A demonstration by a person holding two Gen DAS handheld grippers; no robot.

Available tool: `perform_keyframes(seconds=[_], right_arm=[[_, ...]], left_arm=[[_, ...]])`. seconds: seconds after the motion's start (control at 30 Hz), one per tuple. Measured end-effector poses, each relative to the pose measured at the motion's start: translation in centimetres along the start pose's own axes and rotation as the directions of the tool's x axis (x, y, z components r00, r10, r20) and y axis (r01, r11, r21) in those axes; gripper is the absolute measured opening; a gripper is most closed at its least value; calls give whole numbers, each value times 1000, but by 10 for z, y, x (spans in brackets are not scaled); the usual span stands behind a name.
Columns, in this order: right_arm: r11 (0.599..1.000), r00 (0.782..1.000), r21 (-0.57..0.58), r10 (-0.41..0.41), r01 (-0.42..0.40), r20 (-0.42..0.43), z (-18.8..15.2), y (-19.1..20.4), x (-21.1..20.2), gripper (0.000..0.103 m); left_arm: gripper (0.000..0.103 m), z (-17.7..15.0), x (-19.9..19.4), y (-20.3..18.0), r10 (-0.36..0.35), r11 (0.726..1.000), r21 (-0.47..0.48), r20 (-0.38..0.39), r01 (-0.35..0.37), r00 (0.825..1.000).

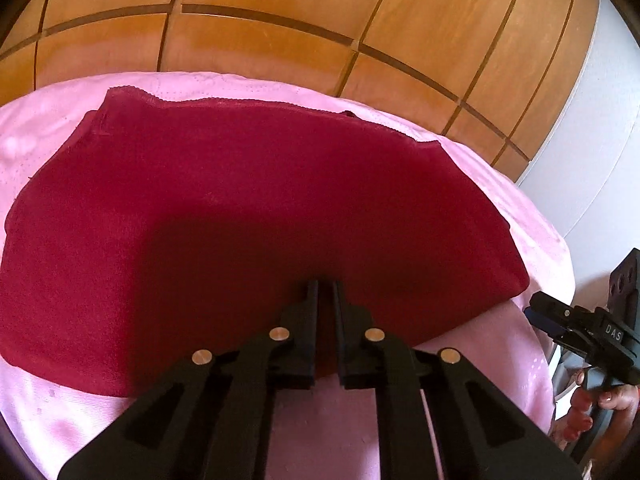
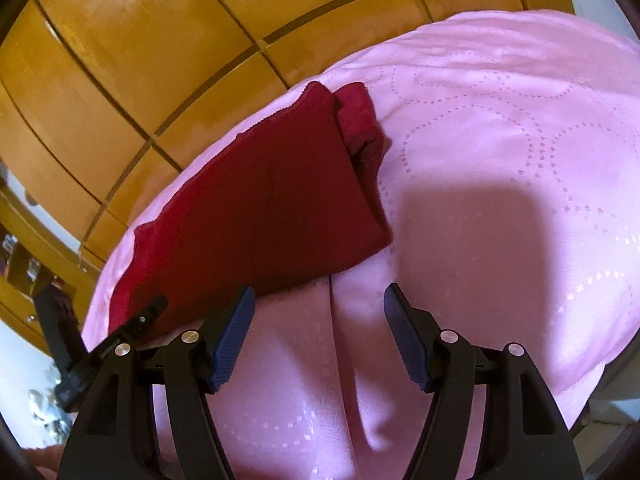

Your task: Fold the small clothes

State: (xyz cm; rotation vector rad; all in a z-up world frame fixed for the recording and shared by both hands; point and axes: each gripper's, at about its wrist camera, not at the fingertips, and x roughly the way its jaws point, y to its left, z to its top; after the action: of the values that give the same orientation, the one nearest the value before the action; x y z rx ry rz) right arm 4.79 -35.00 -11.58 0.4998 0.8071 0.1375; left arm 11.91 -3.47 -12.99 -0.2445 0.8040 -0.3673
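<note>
The left hand-held gripper (image 1: 325, 286) is seen with its jaws drawn together over the near hem of the dark red garment (image 1: 248, 208), apparently pinching that edge, though the fabric between the tips is hidden in shadow. The right hand-held gripper (image 2: 320, 304) is held with jaws apart and empty, just beside the garment's near corner. The garment is spread, partly folded, on the pink bedspread (image 2: 500, 128). A grasping step is judged to be in hand; next, the right corner should be gripped and both edges lifted together.
</note>
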Motion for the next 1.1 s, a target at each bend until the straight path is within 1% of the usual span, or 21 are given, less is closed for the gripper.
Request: perform_keyframes(seconds=[0.1, 0.27, 0.43, 0.5, 0.57, 0.83, 0.93, 1.0, 1.03, 1.07, 1.1], right_arm=[[999, 1000, 19, 27, -28, 13, 3, -2, 6, 66], [995, 997, 72, 69, -70, 16, 14, -4, 20, 66], [982, 992, 142, 125, -128, 25, 22, -6, 27, 66], [972, 989, 183, 139, -145, 50, 27, -10, 30, 66], [963, 987, 219, 143, -156, 73, 32, -13, 35, 66], [938, 980, 299, 138, -177, 146, 49, -12, 52, 66], [928, 977, 328, 126, -177, 173, 54, -13, 57, 66], [926, 976, 337, 109, -168, 187, 57, -13, 60, 58], [927, 977, 340, 99, -160, 188, 57, -14, 61, 50], [925, 978, 349, 86, -149, 190, 57, -15, 64, 38], [919, 979, 368, 72, -140, 193, 57, -19, 67, 32]], left_arm=[[8, -1, 1, 5, -20, 1000, -19, -2, 20, 1000], [8, -1, 0, 6, -24, 999, -24, -2, 24, 1000], [8, -1, 0, 8, -32, 999, -30, -4, 32, 999], [8, 0, 0, 8, -34, 999, -32, -3, 34, 999], [8, -1, 0, 8, -35, 999, -32, -2, 34, 999], [8, 0, 1, 9, -41, 999, -34, -2, 41, 999], [8, 0, 1, 9, -44, 998, -37, -3, 44, 999], [8, 1, 1, 9, -48, 998, -37, -5, 48, 999], [8, 1, 1, 10, -50, 998, -38, -6, 50, 999], [8, 1, 1, 10, -53, 998, -38, -7, 52, 999], [8, 1, 2, 11, -55, 998, -39, -8, 54, 998]])
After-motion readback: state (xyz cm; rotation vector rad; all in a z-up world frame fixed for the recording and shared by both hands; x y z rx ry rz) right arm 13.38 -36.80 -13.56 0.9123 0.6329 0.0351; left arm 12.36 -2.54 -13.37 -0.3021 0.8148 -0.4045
